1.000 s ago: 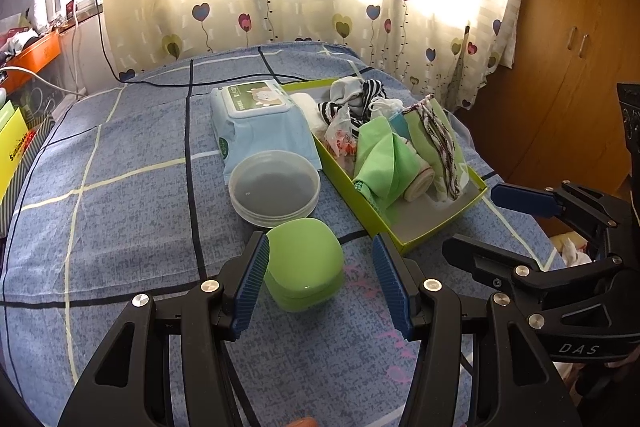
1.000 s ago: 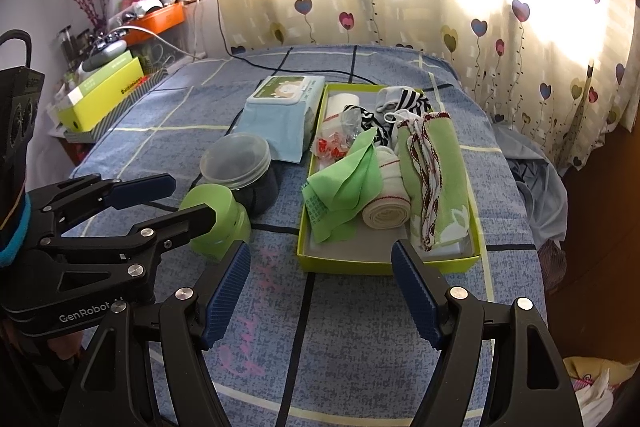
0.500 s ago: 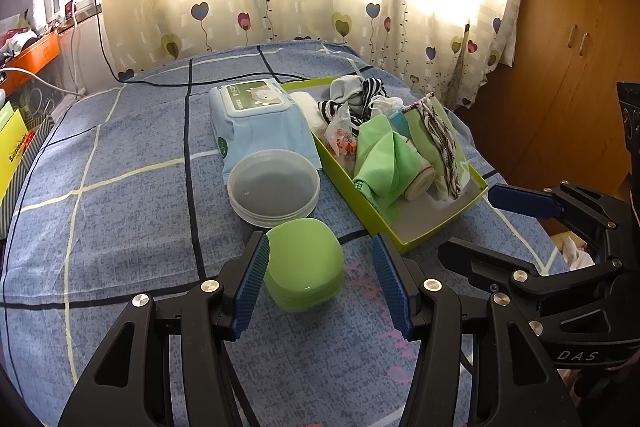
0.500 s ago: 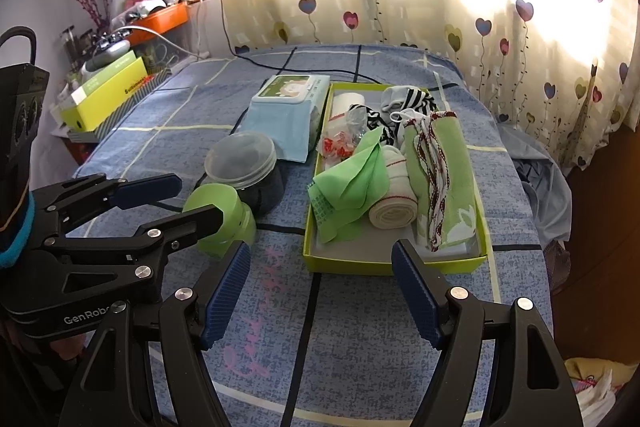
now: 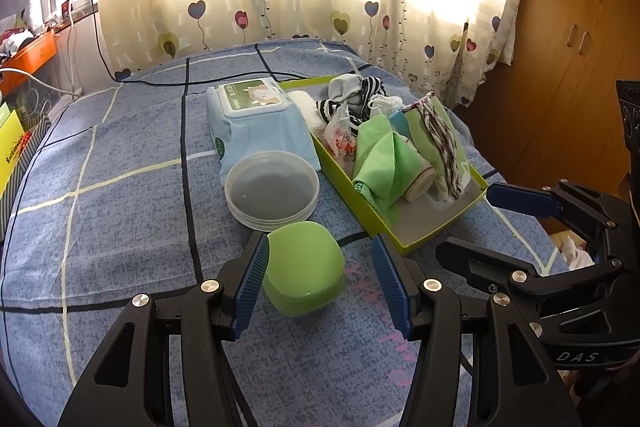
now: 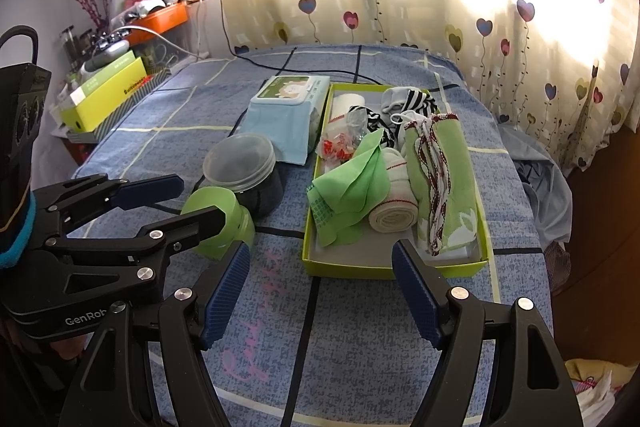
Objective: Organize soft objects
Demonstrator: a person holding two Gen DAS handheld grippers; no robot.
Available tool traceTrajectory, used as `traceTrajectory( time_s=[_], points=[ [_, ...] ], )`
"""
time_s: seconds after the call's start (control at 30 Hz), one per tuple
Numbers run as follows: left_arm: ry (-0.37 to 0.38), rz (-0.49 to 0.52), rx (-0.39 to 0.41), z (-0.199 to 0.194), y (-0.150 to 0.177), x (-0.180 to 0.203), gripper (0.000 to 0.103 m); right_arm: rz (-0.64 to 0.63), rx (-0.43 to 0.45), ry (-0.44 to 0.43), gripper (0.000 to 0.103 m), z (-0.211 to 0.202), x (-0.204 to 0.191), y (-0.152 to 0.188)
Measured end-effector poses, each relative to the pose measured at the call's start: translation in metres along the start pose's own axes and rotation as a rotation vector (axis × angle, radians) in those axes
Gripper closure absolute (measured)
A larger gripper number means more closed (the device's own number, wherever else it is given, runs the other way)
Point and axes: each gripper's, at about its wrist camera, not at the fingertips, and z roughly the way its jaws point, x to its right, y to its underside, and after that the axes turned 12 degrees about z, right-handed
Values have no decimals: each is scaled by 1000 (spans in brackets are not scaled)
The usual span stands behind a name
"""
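Most of the sorting looks done. The soft things already sit packed in the yellow-green tray [image 6: 394,267] on the bed [image 6: 360,347]: a green cloth [image 6: 352,183], a rolled bandage [image 6: 394,215], a folded green towel [image 6: 444,167] with a red-and-white cord laid along it, striped socks [image 6: 412,101] at the far end and a small crinkly packet [image 6: 336,147]. The near end of the tray floor is bare, so there is room for more. Left outside, as far as I can judge, are three things at the tray's 9 o'clock side: a wet-wipes pack [image 5: 256,123] touching the tray's wall, a round clear-lidded tub [image 5: 272,191] just in front of the pack, and a green lidded case [image 5: 304,267] nearest the cameras. Whether these count as soft objects I cannot tell; the wipes pack seems the likeliest to be moved.

In the left wrist view, the left gripper [image 5: 320,283] is spread wide with the green case between its fingers, off-centre: the case touches or nearly touches the left pad, with a clear gap to the right one. It is not pinched. The tub lies at 12 o'clock just beyond the case, the tray at 1 to 2 o'clock.

The right gripper [image 6: 320,295] is also spread and holds nothing, hovering over bare bedspread. The tray's near wall lies at its 12 o'clock, close ahead; the green case is at about 10 o'clock, partly hidden behind the left gripper's arm.
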Motion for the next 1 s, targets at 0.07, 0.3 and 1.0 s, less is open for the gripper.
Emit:
traceTrajectory(
  time_s=[0.07, 0.3, 1.0],
  points=[
    [3, -1, -3, 1, 0, 0, 48, 0, -3, 1, 29, 1, 0, -1],
    [3, -4, -8, 3, 2, -1, 48, 4, -6, 1, 29, 4, 3, -1],
    [2, -6, -14, 6, 4, -1, 48, 2, -11, -12, 28, 6, 2, 1]
  ],
)
